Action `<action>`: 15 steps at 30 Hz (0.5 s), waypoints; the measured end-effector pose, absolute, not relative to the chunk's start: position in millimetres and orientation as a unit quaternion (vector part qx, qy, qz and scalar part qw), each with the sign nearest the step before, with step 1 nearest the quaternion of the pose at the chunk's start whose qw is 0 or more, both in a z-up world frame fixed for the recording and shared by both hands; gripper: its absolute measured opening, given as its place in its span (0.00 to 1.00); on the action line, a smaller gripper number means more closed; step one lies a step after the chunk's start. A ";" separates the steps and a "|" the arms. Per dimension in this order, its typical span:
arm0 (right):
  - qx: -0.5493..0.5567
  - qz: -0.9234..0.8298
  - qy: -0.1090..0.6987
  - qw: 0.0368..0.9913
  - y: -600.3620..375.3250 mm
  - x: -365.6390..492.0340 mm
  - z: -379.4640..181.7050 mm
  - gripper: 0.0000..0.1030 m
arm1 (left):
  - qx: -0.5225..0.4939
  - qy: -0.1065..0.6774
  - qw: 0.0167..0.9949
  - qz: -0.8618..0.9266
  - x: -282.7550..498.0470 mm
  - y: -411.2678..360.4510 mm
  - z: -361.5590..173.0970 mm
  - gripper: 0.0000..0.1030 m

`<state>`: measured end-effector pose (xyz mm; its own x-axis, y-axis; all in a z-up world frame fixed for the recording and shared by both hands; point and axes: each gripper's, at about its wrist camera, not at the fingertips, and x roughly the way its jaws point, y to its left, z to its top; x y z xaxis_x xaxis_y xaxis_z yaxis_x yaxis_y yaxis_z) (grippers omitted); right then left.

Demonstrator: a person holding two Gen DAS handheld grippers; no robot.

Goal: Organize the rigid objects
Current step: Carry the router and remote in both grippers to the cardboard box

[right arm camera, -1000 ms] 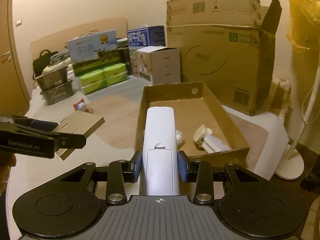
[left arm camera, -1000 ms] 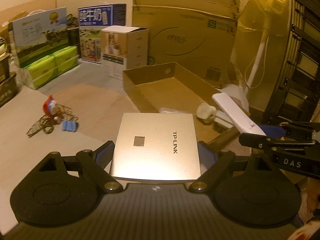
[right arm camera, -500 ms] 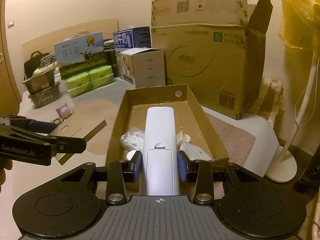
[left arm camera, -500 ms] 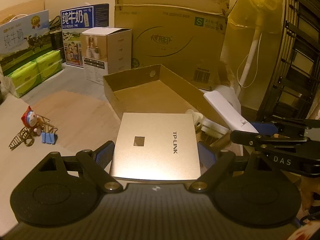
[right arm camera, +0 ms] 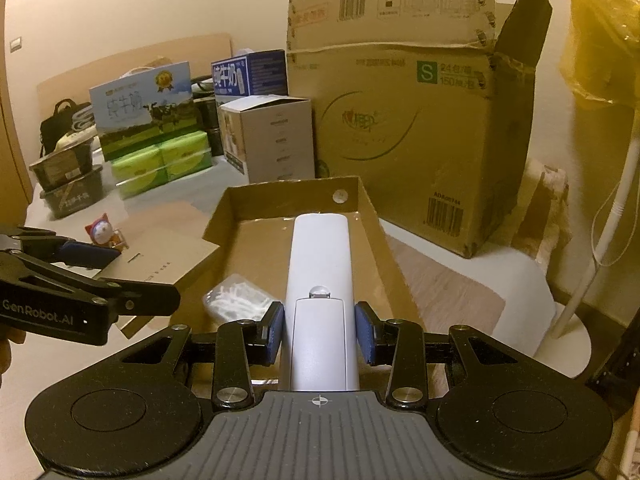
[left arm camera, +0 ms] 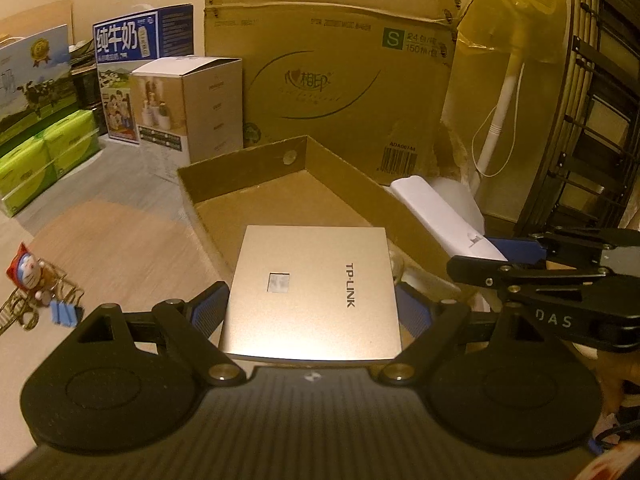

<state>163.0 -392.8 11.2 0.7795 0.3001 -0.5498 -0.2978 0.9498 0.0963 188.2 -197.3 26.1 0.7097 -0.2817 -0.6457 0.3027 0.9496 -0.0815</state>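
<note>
My left gripper [left arm camera: 312, 308] is shut on a gold TP-LINK box [left arm camera: 312, 280], held flat over the near edge of the open cardboard tray [left arm camera: 248, 160]. My right gripper [right arm camera: 320, 332] is shut on a long white remote-like device [right arm camera: 320, 256], which points into the same tray [right arm camera: 296, 190]. The white device also shows in the left wrist view [left arm camera: 440, 212], and the gold box in the right wrist view [right arm camera: 160, 264]. A clear case of white picks [right arm camera: 236, 300] lies in the tray.
A large cardboard carton [right arm camera: 400, 108] stands behind the tray. A white box [left arm camera: 192, 104], milk cartons [left arm camera: 140, 64] and green tissue packs [left arm camera: 44, 152] stand at the back left. A Doraemon toy [left arm camera: 28, 276] with clips lies at the left. A fan stand [left arm camera: 500, 120] rises at the right.
Both grippers have moved forward toward the tray with their objects still held. The tray and the carton behind it look closer now.
</note>
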 end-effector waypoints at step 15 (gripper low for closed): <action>0.004 0.168 0.306 0.937 -395.0 237.4 5.7 0.37 | 0.033 0.347 0.925 -0.148 262.7 -200.2 13.1 0.84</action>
<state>237.4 -395.0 5.7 0.7561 0.3175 -0.5722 -0.3126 0.9434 0.1104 262.7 -200.2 13.1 0.7151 -0.2500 -0.6528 0.2964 0.9542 -0.0408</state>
